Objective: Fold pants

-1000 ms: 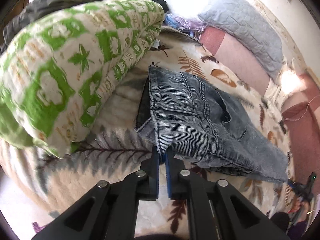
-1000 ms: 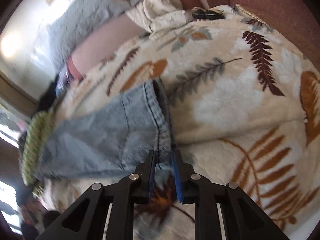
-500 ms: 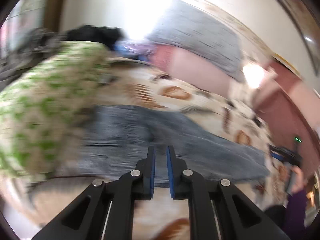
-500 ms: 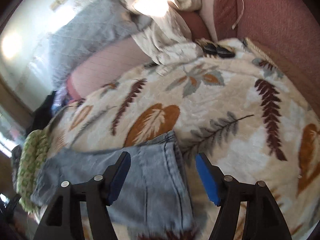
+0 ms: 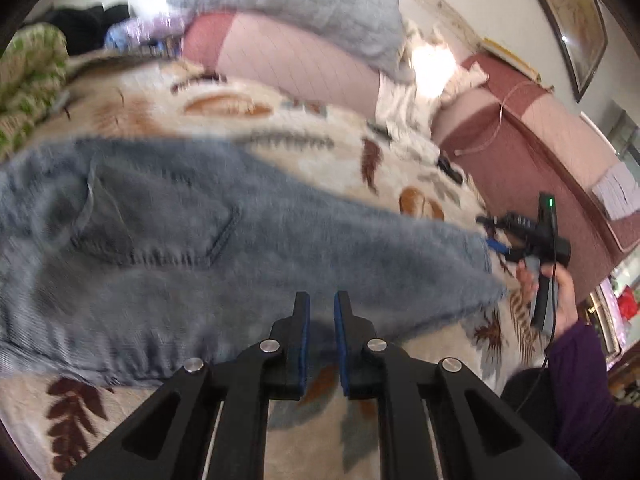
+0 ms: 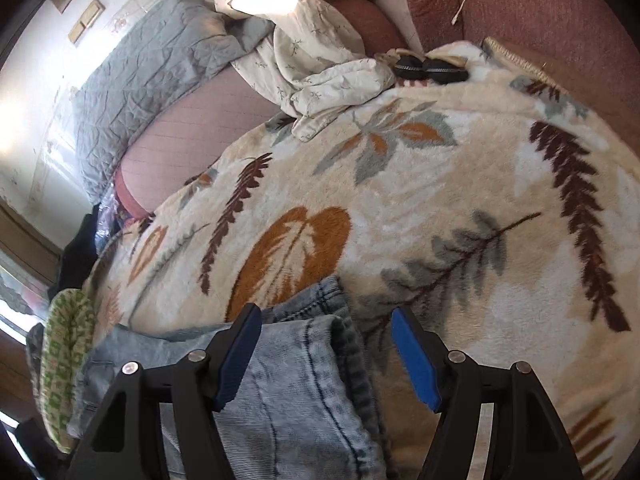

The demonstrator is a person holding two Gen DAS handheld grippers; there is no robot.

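Having just let go of the jeans [image 6: 288, 392], right tool [image 6: 326, 354] now apart over the hem, left tool [image 5: 321, 316] nearly together and empty: lengthwise fold apparently laid on the bed [image 6: 460, 184].

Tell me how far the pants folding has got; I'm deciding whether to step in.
Done: the jeans lie stretched lengthwise on the leaf-print blanket. In hand: nothing; the right gripper has just opened over the hem, and the left gripper is nearly shut, gripping no denim. Left: the crosswise folds.
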